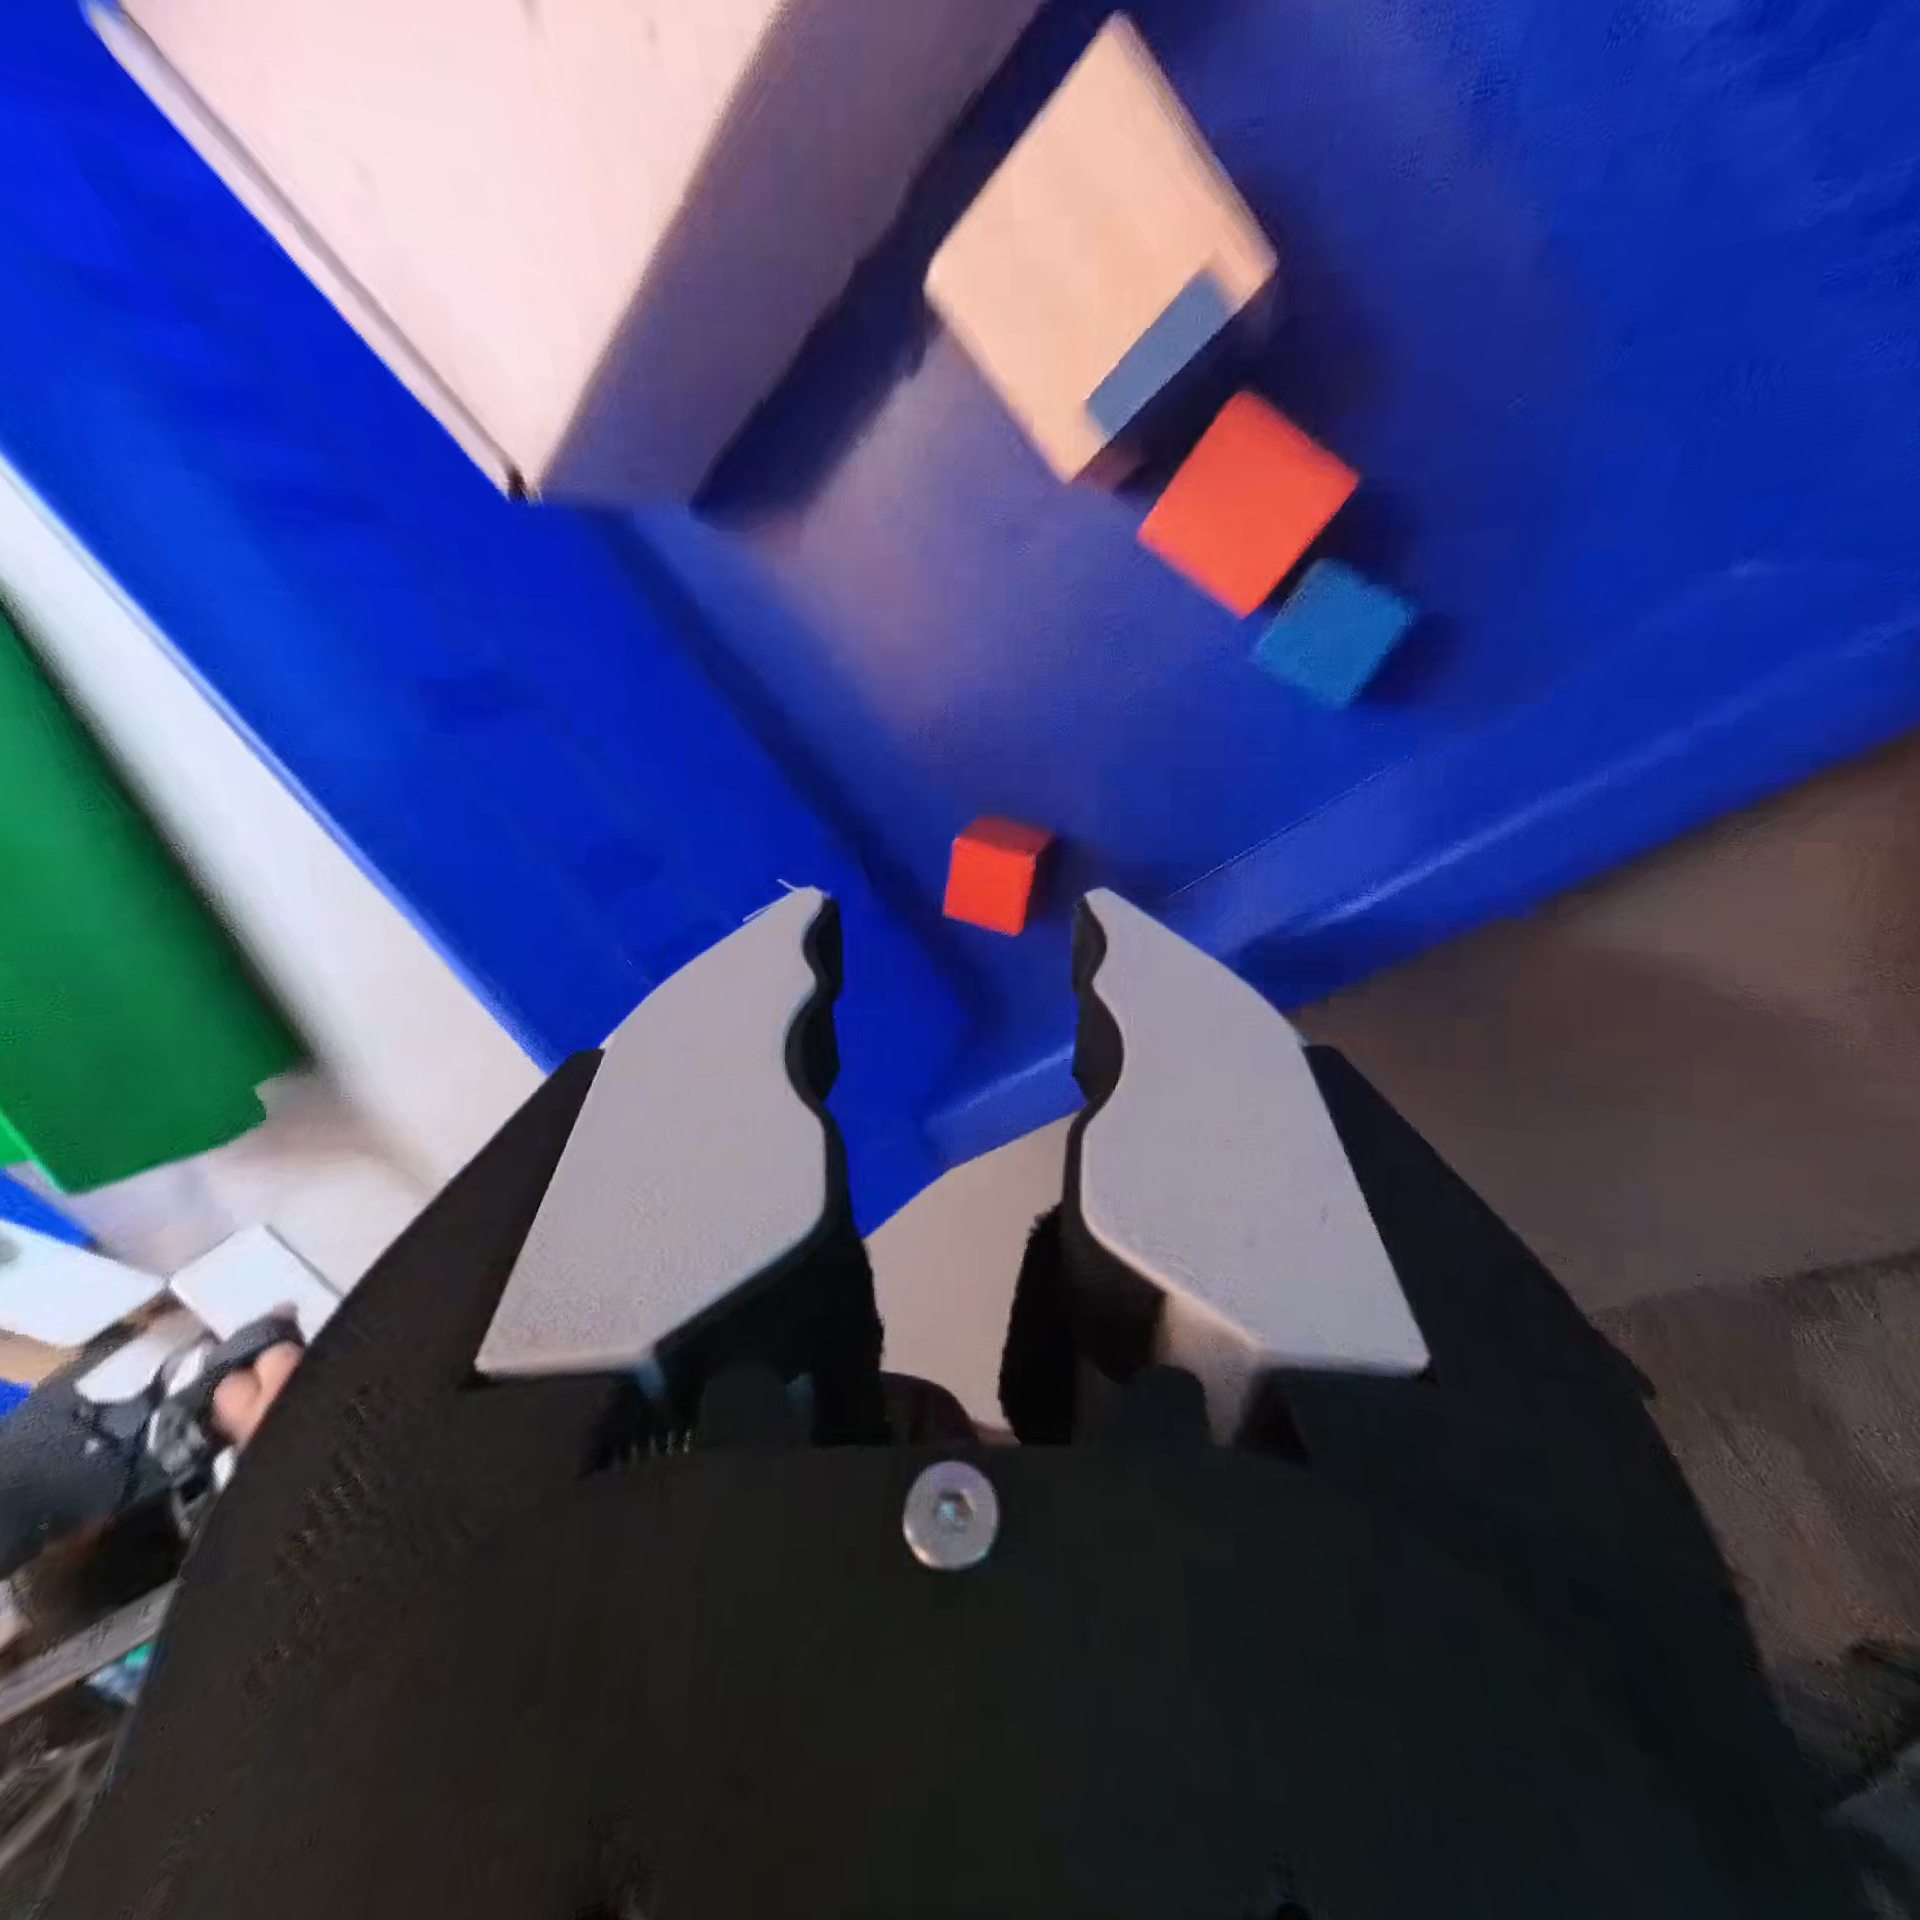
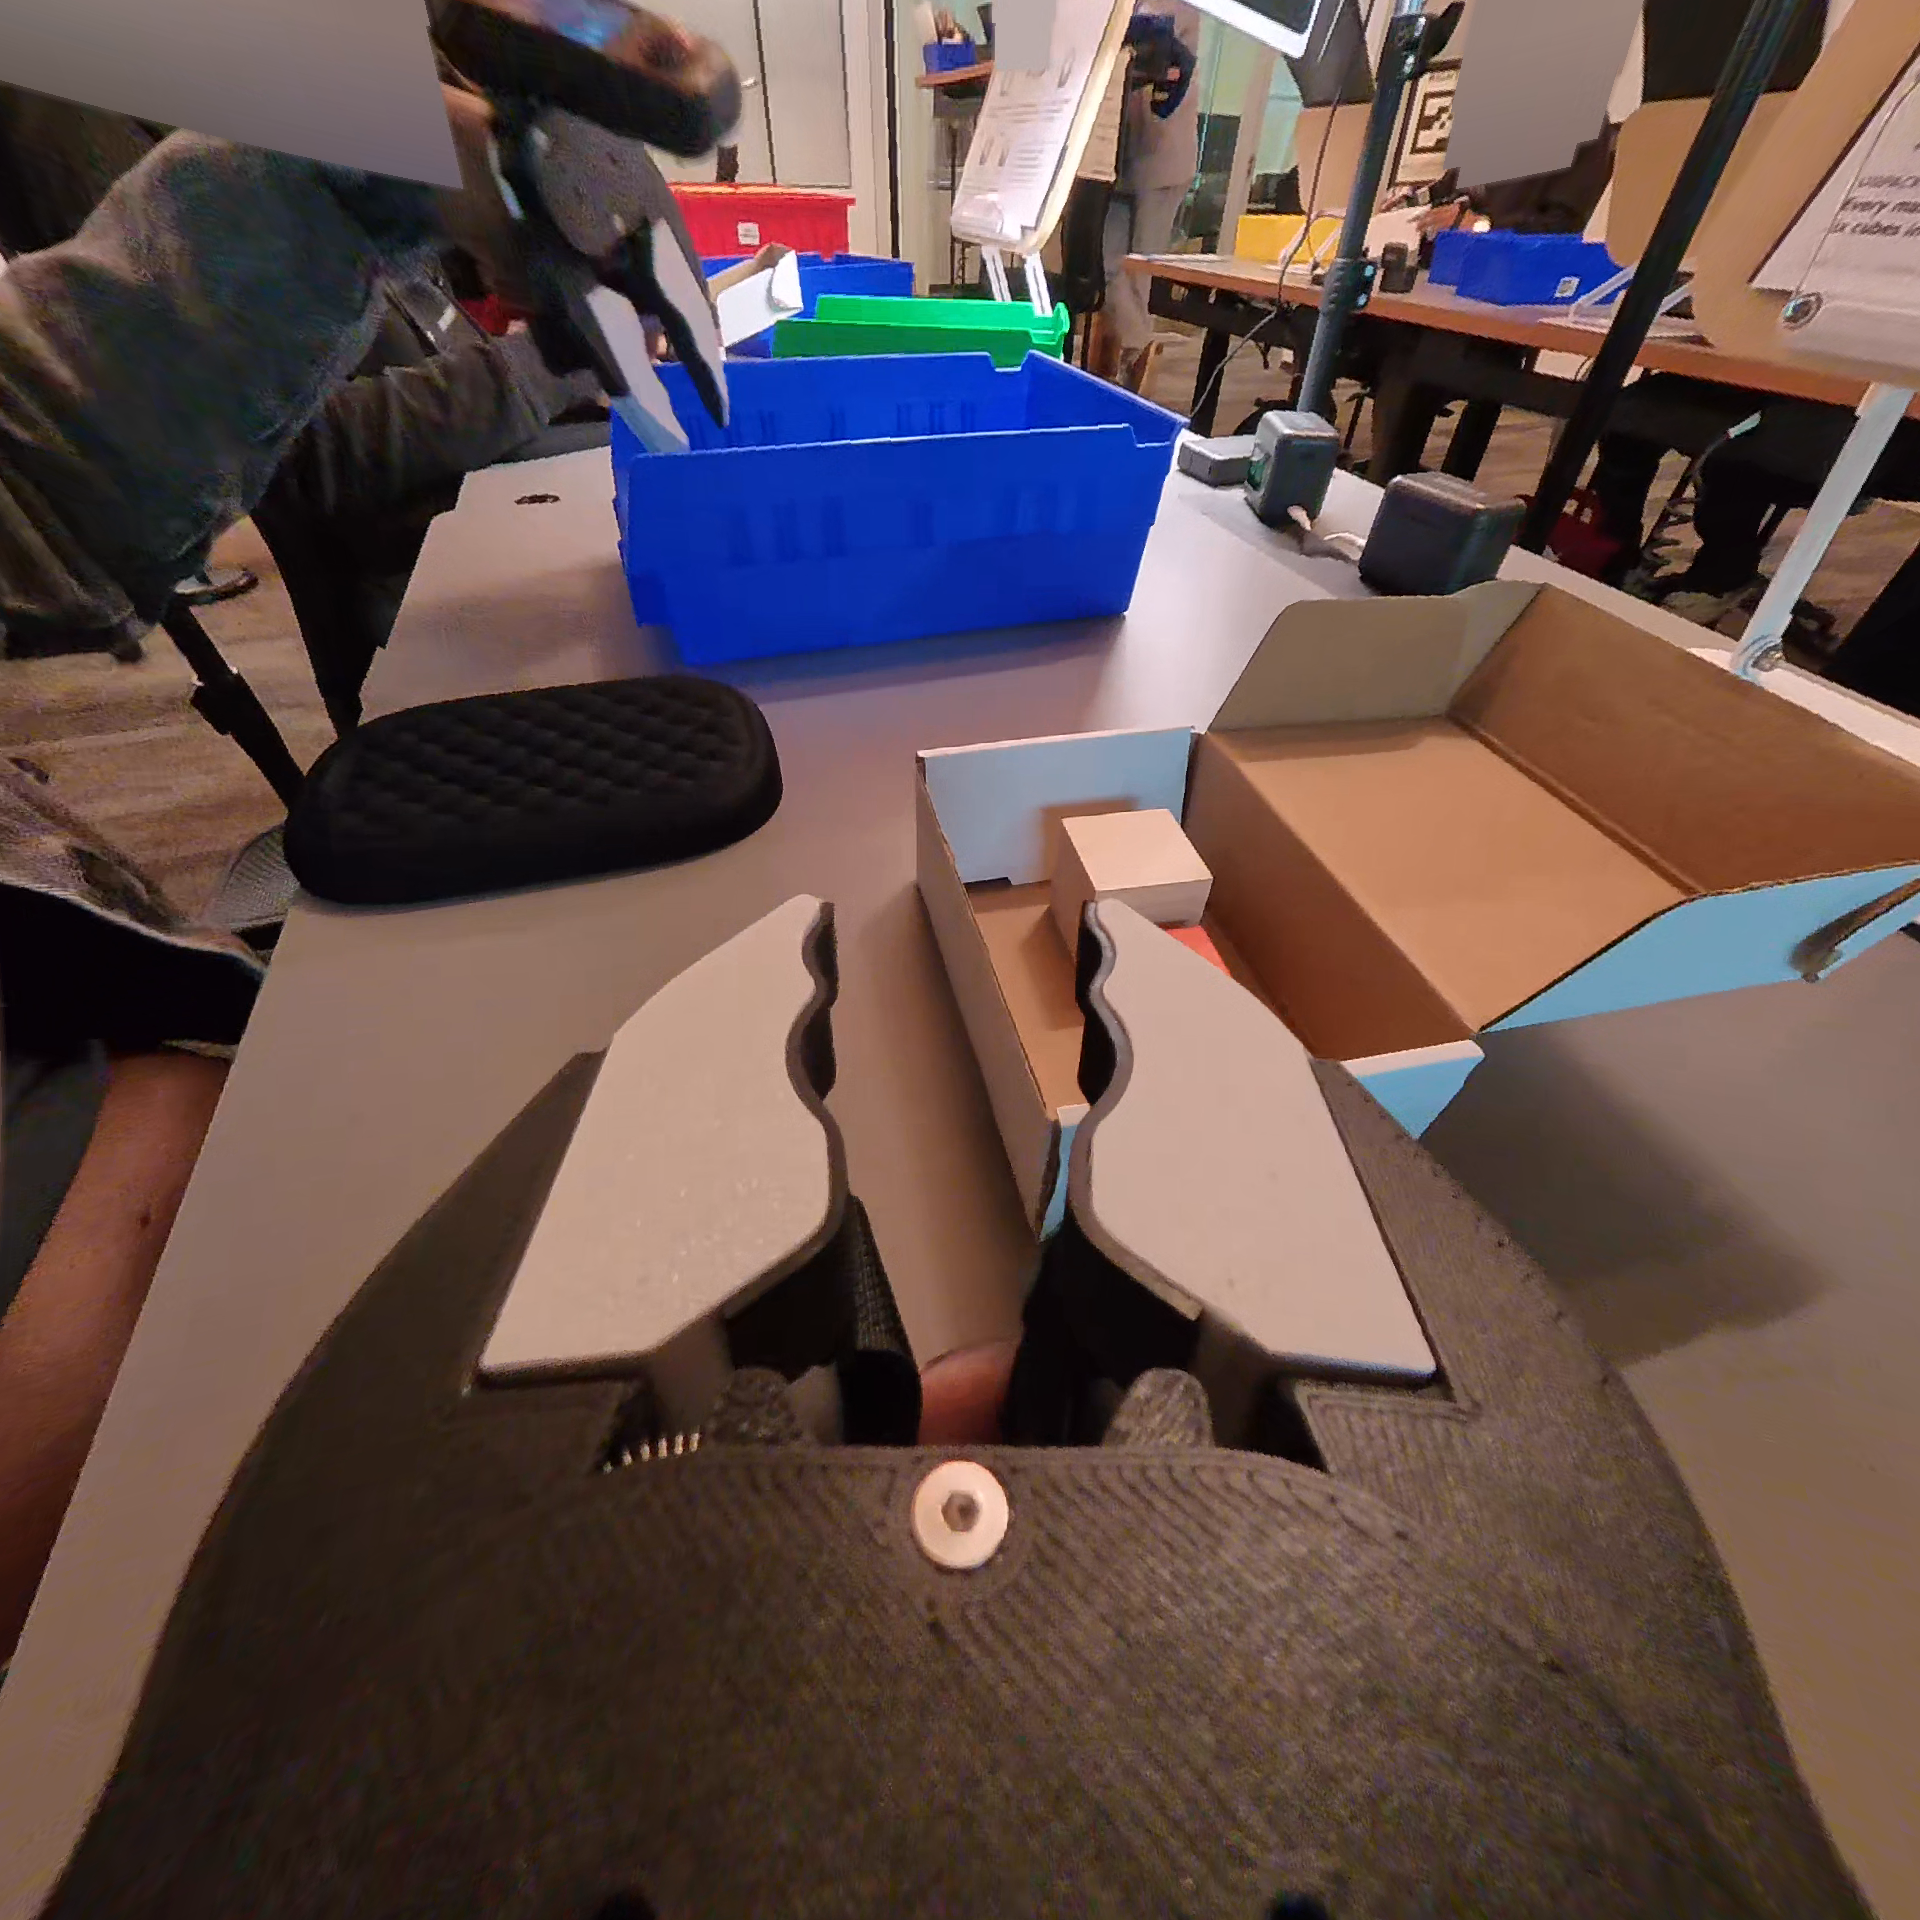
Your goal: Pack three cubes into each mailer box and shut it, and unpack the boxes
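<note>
In the left wrist view my left gripper [image 1: 954, 914] is open and empty above a blue bin [image 1: 1558, 312]. In the bin lie a small red cube [image 1: 995, 888], a larger red cube [image 1: 1247, 504], a blue cube [image 1: 1335, 632], a tan cube [image 1: 1081, 229] and a big pale box [image 1: 468, 208]. In the right wrist view my right gripper [image 2: 956, 920] is open and empty at the left wall of an open mailer box [image 2: 1455, 831]. A tan cube [image 2: 1132, 862] and a partly hidden red cube [image 2: 1200, 945] sit in it. The left gripper [image 2: 665, 405] hangs over the blue bin [image 2: 883, 520].
A black padded rest [image 2: 530, 784] lies on the grey table [image 2: 520, 1039] left of the mailer box. Green bins [image 2: 925, 322] and a red bin [image 2: 764, 213] stand behind the blue one. Dark small devices [image 2: 1439, 530] sit at the back right. A person's sleeve [image 2: 208, 343] is at the left. The tips of one gripper are about 45 centimetres away from the tips of the other. The right gripper is farther from the small red cube [image 1: 995, 888], some 50 centimetres, than the left, some 5 centimetres.
</note>
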Demonstrator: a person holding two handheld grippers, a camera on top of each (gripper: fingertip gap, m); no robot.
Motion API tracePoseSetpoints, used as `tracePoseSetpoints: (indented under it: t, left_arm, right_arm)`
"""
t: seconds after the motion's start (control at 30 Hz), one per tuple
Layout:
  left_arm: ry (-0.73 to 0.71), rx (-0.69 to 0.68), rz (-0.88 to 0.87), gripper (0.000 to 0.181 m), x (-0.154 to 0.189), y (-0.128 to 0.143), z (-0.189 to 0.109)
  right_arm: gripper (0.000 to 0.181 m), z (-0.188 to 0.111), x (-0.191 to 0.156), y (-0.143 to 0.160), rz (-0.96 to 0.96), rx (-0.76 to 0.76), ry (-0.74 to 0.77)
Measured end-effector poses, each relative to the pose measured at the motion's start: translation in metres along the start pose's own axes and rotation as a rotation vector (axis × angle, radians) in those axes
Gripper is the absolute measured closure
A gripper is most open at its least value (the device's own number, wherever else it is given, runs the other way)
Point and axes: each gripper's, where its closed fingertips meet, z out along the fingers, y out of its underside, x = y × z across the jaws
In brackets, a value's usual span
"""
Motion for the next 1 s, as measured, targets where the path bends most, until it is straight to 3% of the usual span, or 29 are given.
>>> tracePoseSetpoints:
  t: [0.03, 0.37, 0.73, 0.8, 0.87, 1.0]
  left_arm:
    - [0.019, -0.05, -0.004, 0.138, -0.002, 0.006, 0.009]
    - [0.15, -0.182, -0.006, 0.133, 0.0, 0.023, 0.052]
    - [0.126, -0.191, 0.002, 0.159, -0.003, 0.021, 0.059]
    - [0.093, -0.113, -0.028, 0.159, -0.008, 0.011, 0.049]
    - [0.068, 0.05, -0.07, 0.159, -0.011, -0.011, 0.032]
    - [0.106, 0.609, -0.17, 0.159, 0.002, -0.09, -0.035]
  right_arm:
    - [0.137, 0.0, 0.0, 0.0, 0.004, 0.0, -0.002]
    - [0.139, 0.003, 0.001, 0.005, -0.003, -0.034, 0.01]
    - [0.14, 0.004, 0.003, 0.009, -0.012, -0.052, 0.021]
    - [0.14, 0.004, 0.003, 0.009, -0.012, -0.052, 0.021]
    - [0.14, 0.005, 0.002, 0.007, -0.026, -0.042, 0.014]
    - [0.14, 0.006, -0.002, 0.005, -0.091, -0.03, 0.019]
